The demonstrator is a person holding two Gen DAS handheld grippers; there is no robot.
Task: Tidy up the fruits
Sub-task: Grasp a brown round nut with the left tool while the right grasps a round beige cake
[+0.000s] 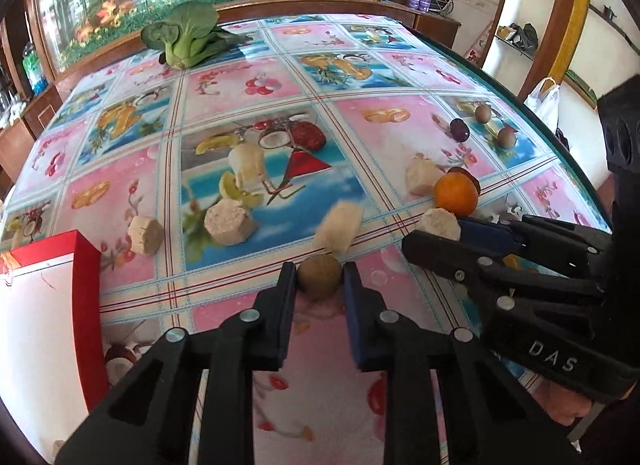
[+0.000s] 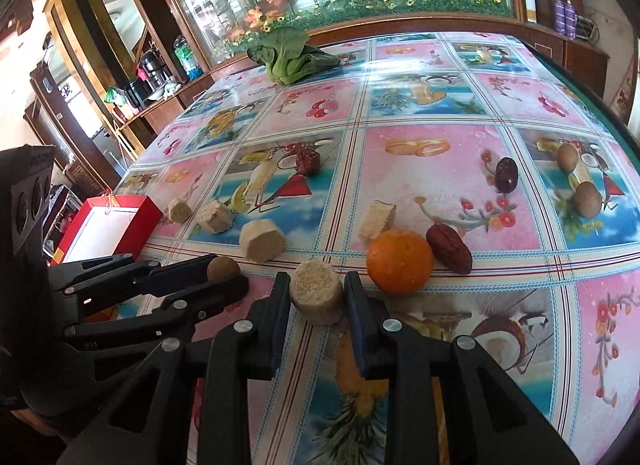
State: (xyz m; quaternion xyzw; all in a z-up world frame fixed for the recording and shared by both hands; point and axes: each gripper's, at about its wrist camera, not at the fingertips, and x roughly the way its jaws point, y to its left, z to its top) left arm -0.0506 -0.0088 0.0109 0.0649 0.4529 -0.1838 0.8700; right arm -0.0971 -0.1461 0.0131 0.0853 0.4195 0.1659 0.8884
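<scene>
My left gripper is shut on a small brown round fruit, just above the table; it also shows in the right wrist view. My right gripper is shut on a beige hexagonal block, seen in the left wrist view beside an orange. The orange lies just right of my right gripper. Red dates and two brown round fruits lie further right.
A red box with a white inside stands at the near left edge. Several more beige blocks lie across the patterned tablecloth. A green leafy vegetable lies at the far side. The table's right edge is near.
</scene>
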